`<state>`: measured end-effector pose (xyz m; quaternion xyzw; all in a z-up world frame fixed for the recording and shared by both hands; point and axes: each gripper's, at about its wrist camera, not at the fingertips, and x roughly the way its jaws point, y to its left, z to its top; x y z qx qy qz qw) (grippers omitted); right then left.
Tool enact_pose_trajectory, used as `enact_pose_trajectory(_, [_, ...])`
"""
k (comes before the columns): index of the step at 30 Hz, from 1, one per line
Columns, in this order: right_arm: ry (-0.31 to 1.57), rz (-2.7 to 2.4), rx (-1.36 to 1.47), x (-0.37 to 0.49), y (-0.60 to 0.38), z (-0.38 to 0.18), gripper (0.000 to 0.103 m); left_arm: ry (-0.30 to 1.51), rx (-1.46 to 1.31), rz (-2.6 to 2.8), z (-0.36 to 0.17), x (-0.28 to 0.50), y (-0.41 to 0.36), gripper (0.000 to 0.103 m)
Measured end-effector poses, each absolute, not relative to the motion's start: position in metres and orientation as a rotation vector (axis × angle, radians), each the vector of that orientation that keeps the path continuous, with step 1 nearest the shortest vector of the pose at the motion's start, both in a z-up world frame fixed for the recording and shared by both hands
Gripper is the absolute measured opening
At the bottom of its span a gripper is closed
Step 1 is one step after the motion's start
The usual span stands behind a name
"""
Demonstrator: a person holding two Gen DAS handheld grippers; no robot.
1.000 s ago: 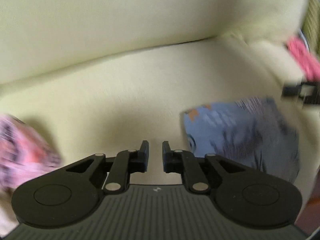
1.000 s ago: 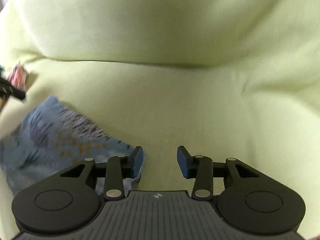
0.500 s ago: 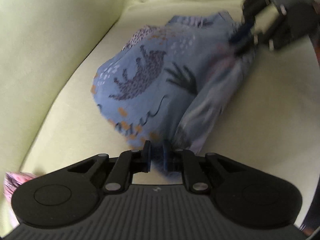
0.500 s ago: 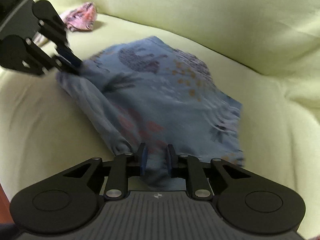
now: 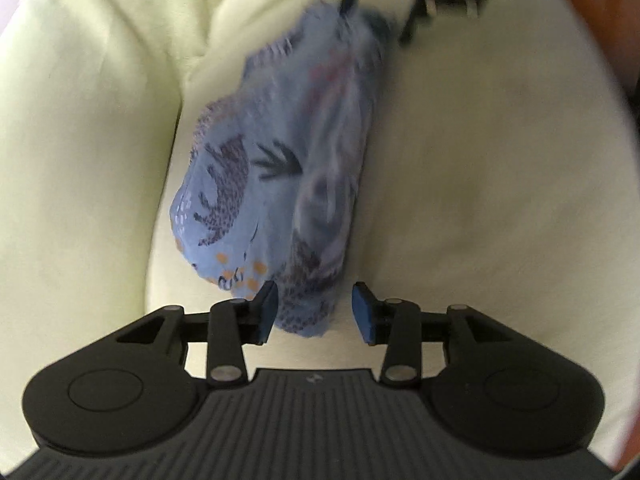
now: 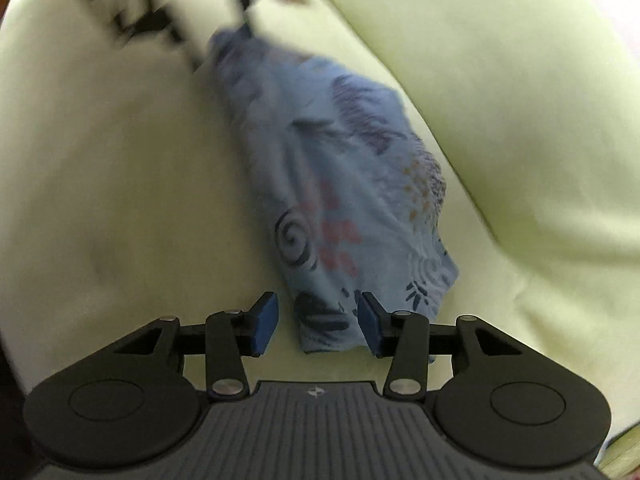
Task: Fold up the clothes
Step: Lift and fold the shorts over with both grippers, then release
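— Both claws, pinched on the cloth (image 5: 280,184) half a second back, now gape: left claw (image 5: 315,307), right claw (image 6: 318,317).

— Cloth's lying mid-frame on the sofa (image 5: 480,168), bunched. Next: regrip corners, spread flat.

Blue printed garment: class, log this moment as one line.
stage: fold, let go | left gripper: open | right gripper: open | blue printed garment: bunched on pale green sofa, ends between open jaws

No legible text, labels or nos. anywhere.
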<state>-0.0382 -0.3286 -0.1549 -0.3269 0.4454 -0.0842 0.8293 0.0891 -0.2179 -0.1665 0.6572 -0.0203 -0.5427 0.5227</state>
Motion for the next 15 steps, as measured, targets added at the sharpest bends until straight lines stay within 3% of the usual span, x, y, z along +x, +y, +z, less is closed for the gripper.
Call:
enact_pose_trajectory(2, [0.939,-0.158,-0.804,-0.039,-0.315,-0.166,0.036,-0.207,1.647,-1.269,-0.181,0.087,-0.212,0.031])
enact_pose_trajectory(3, [0.935,-0.147,-0.859,-0.039,-0.308,-0.172,0.017,-0.266,1.692,-1.268,-0.188,0.086,-0.208,0.027])
enact_pose_trajectory(4, [0.93,-0.137,-0.914,-0.039,-0.302,-0.177,0.009,-0.304,1.732,-1.262,-0.193,0.084,-0.205,0.017])
enact_pose_trajectory(7, [0.934,-0.105,-0.907,-0.039,-0.311,-0.172,0.005,-0.335,1.767,-1.281,-0.192,0.085,-0.2,0.012])
enact_pose_trajectory(15, [0.983,0.054,-0.962,-0.077,-0.344,-0.143,0.004,-0.126,1.592,-1.473,-0.145,0.051,-0.198,0.01])
